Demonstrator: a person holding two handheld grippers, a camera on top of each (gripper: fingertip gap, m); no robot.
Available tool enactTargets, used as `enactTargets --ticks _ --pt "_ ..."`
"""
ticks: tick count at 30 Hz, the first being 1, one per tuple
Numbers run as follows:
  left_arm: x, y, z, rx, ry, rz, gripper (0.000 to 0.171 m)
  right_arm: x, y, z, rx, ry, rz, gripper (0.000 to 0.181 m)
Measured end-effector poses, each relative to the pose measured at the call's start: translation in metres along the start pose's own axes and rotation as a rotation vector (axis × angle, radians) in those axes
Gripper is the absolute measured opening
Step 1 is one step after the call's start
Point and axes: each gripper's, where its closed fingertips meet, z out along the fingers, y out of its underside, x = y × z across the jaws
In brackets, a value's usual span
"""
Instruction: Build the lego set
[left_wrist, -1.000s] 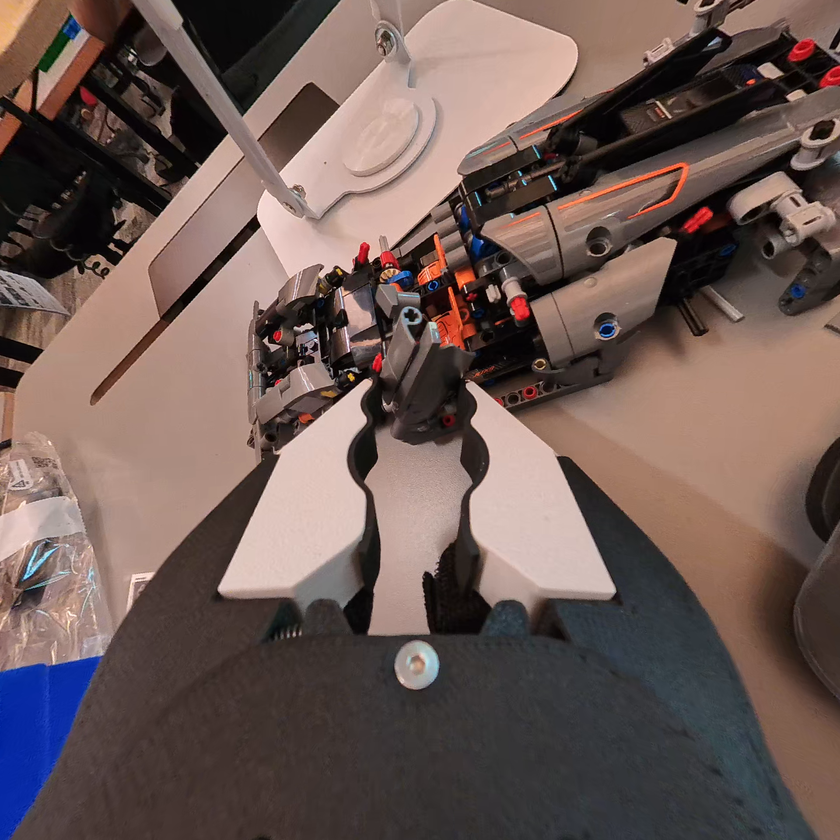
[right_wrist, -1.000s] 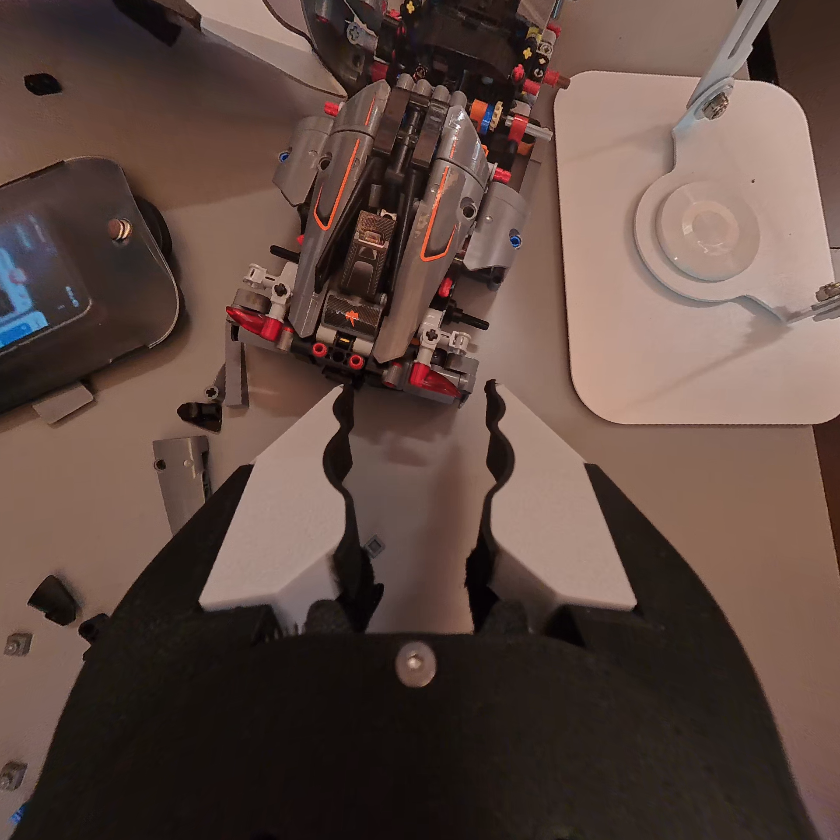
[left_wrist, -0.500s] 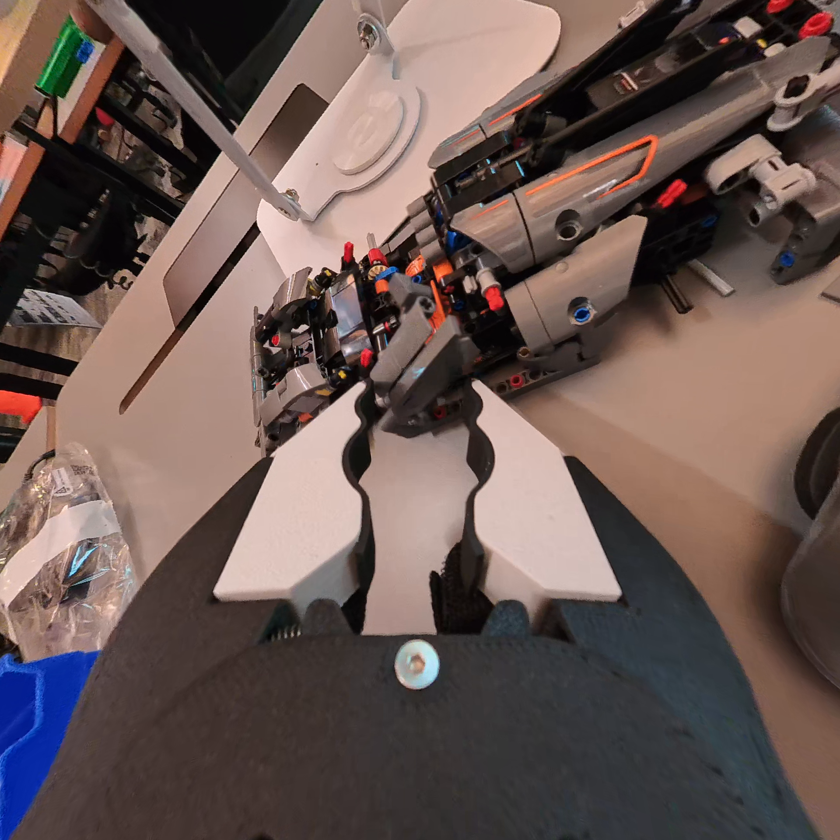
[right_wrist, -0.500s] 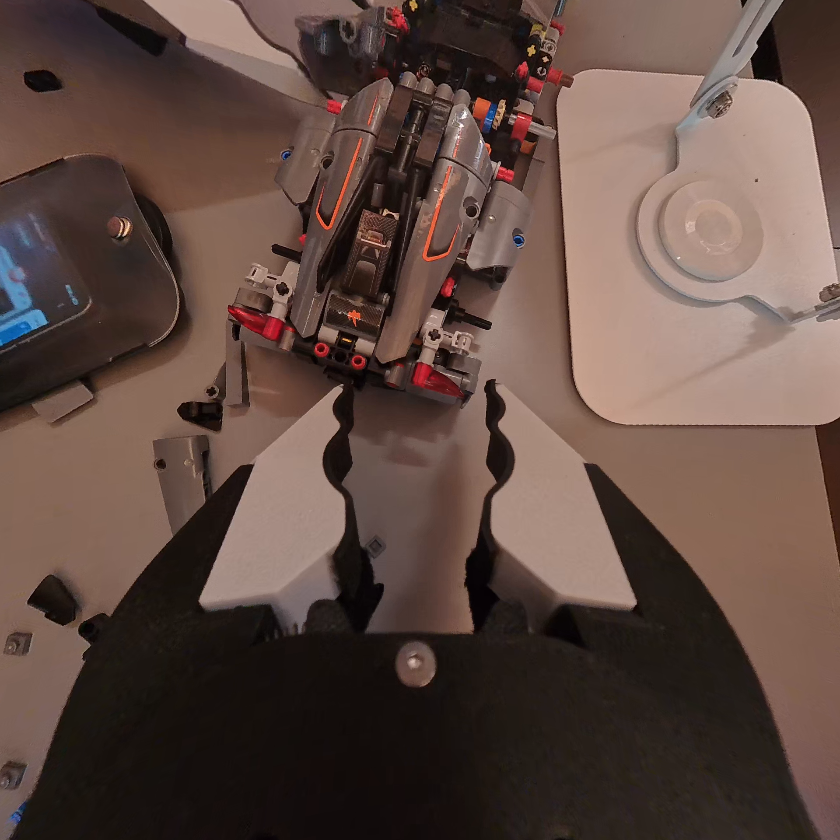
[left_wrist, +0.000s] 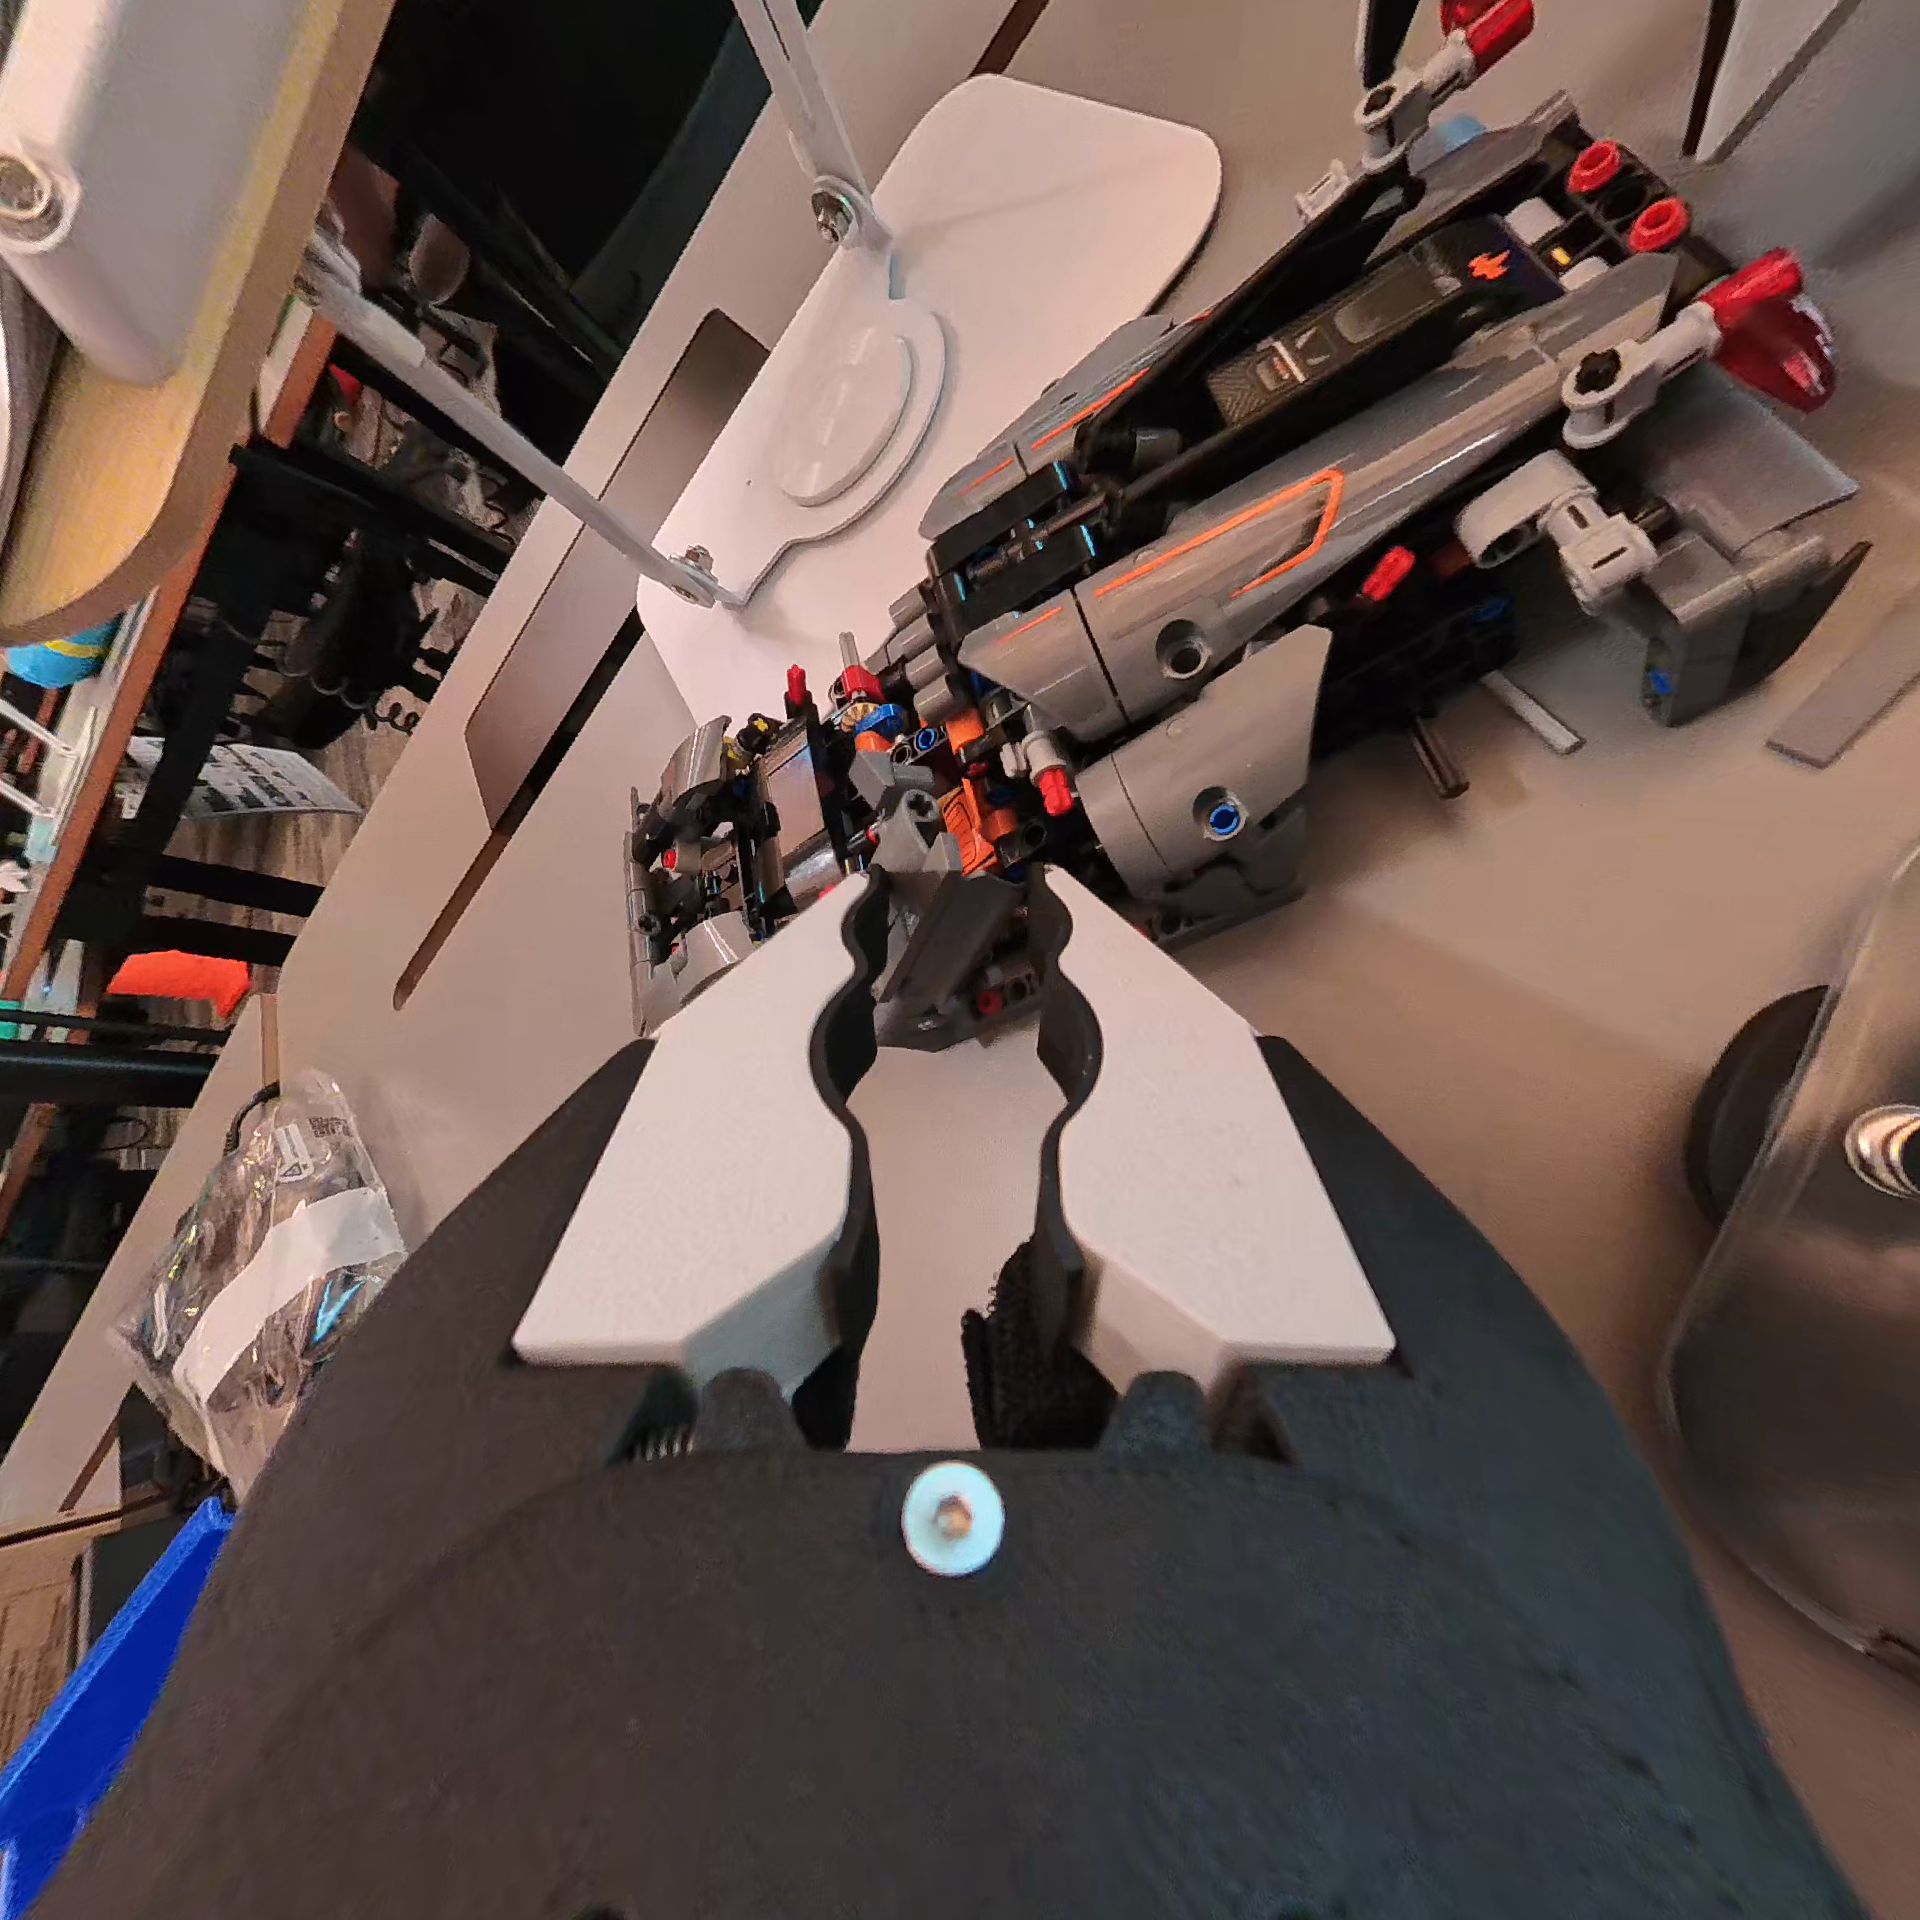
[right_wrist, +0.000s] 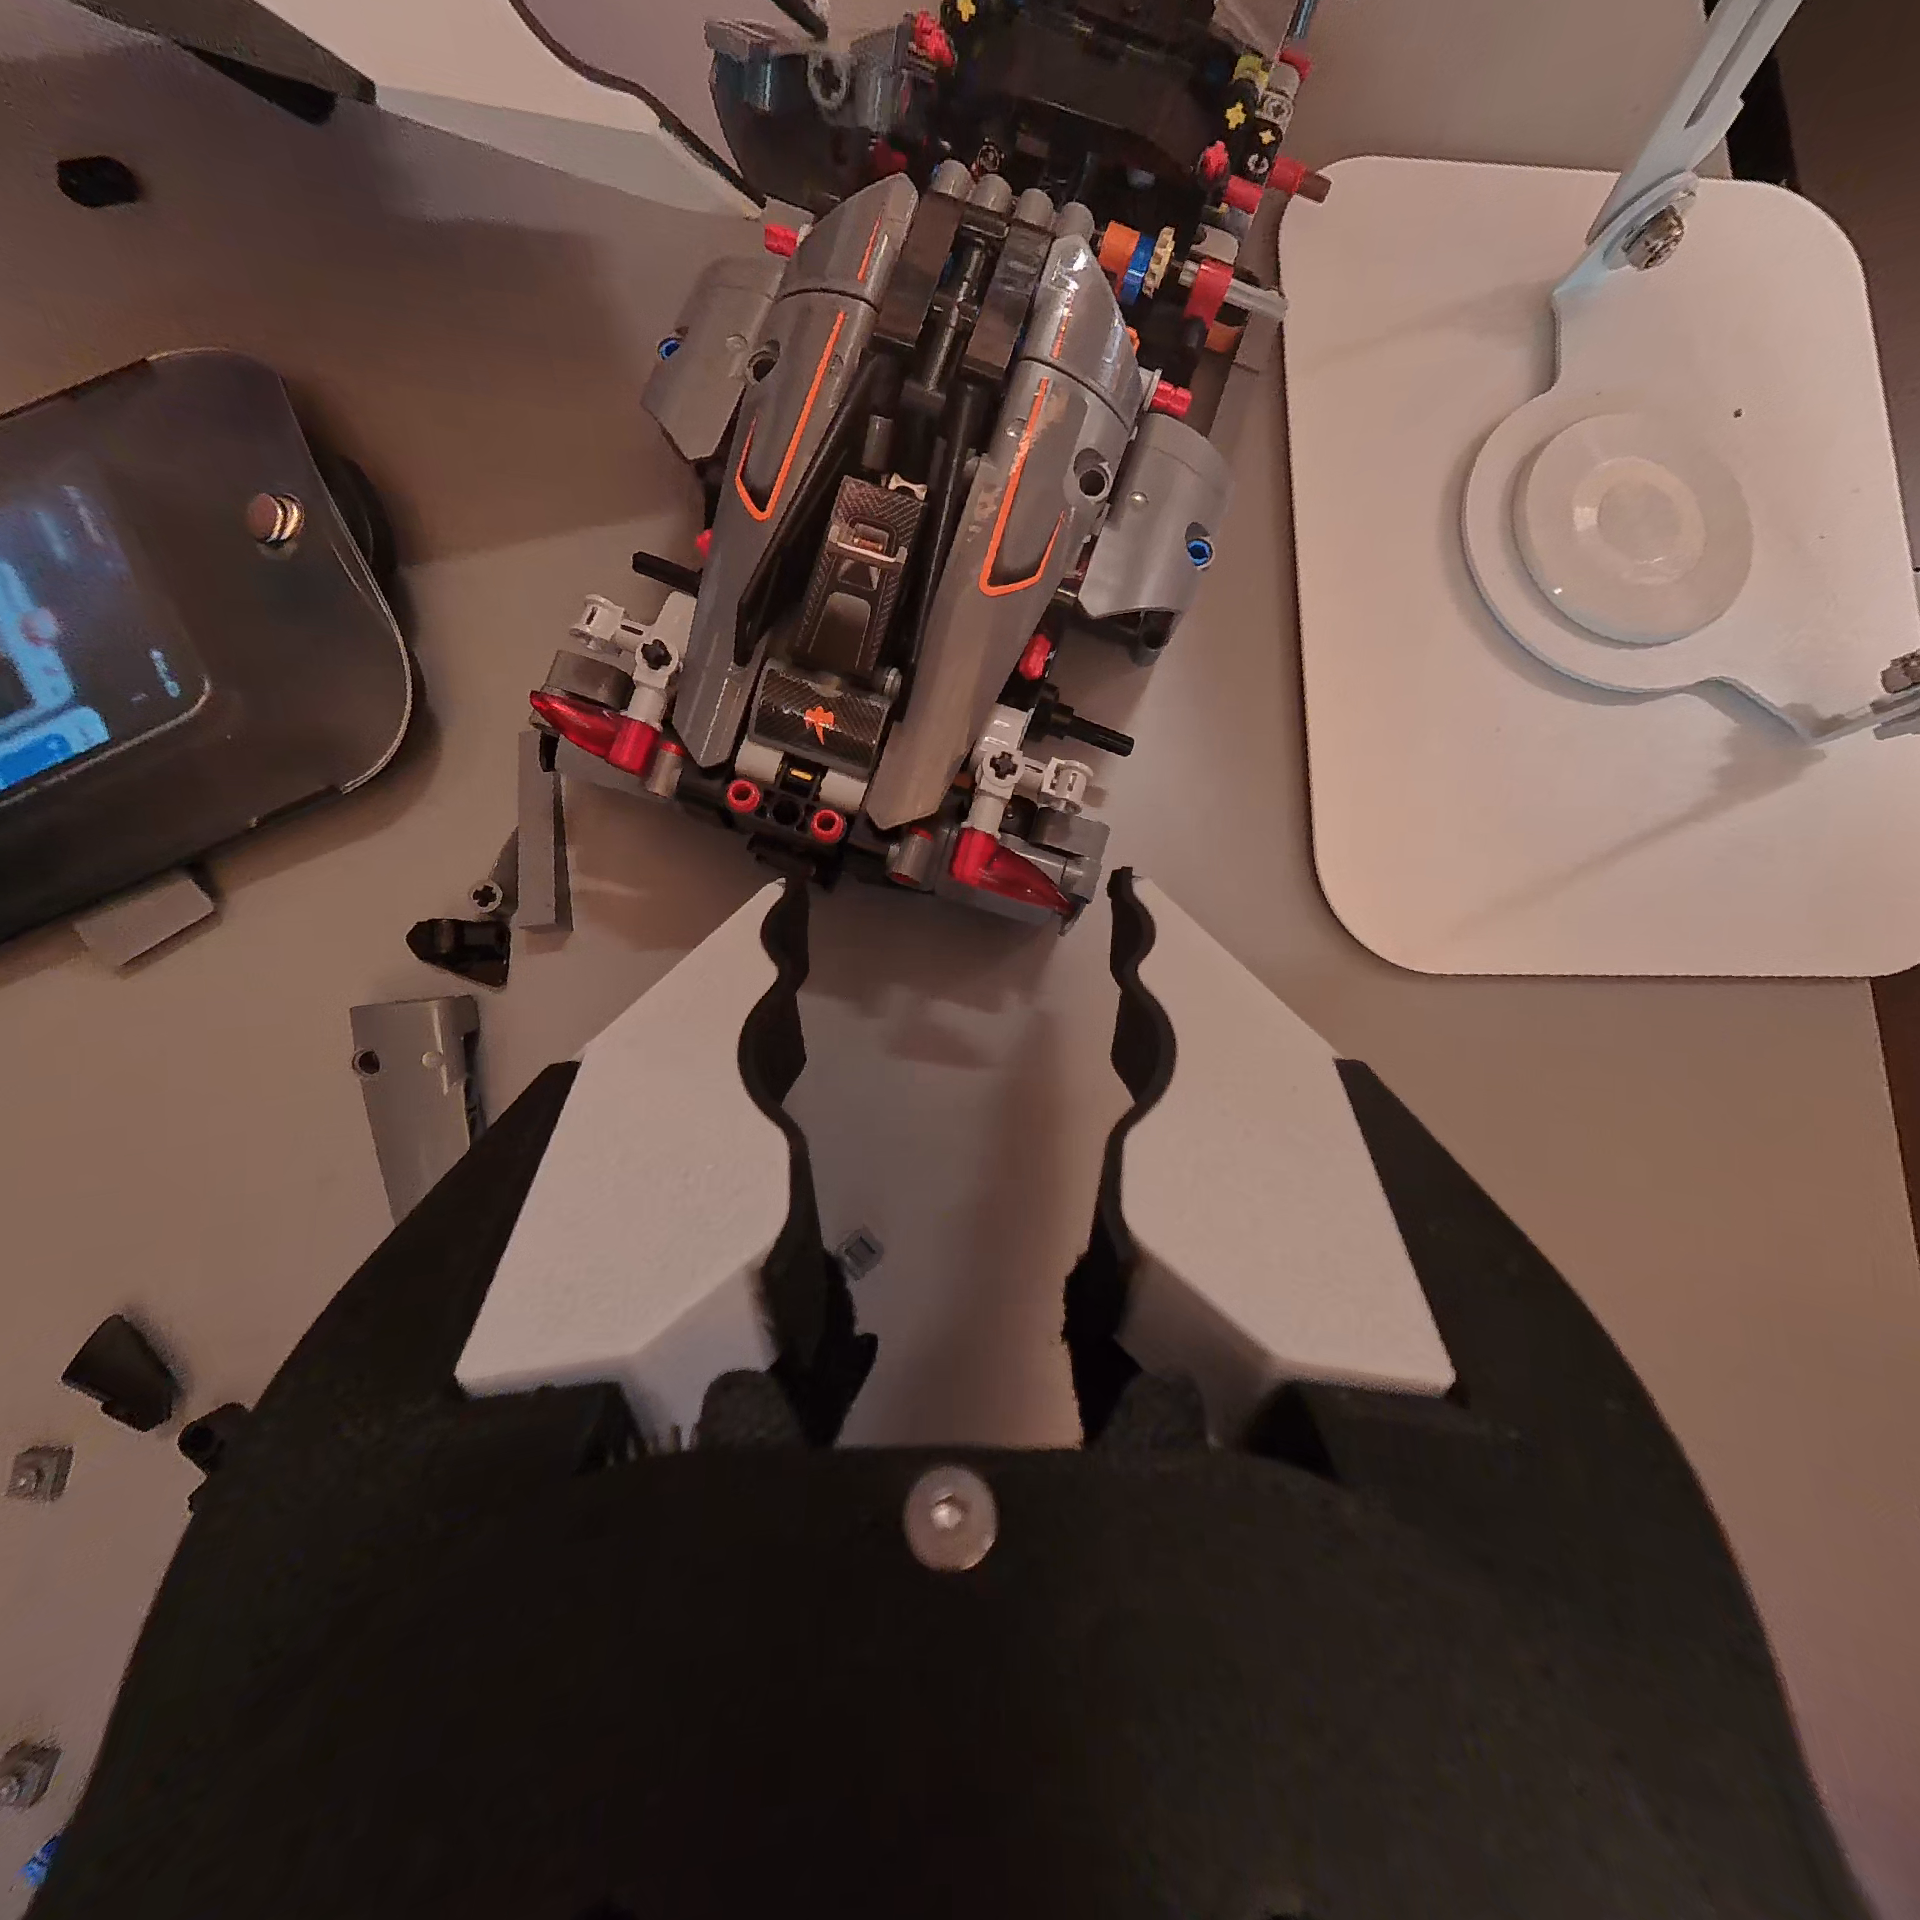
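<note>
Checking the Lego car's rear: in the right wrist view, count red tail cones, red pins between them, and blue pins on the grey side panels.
Red tail cones: 2
Red pins between them: 2
Blue side-panel pins: 2
Total: 6

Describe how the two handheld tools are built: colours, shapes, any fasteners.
Both look alike. The left tool and the right tool each have a wide, rough-textured black body with one silver screw at its centre. Two pale grey wedge-shaped fingers taper forward, their inner edges lined with wavy black pads. No cables or markings show.
</note>
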Motion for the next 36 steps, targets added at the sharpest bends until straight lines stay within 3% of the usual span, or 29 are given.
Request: enactTargets --ticks 10,36 --pt "0.012 0.002 0.002 -0.026 -0.030 0.150 0.023 -0.001 0.001 0.000 -0.004 0.000 -0.002 0.057" --pt "0.018 0.008 0.000 -0.004 -0.024 0.272 0.021 -0.003 0.000 -0.002 0.002 -0.003 0.005 0.057"
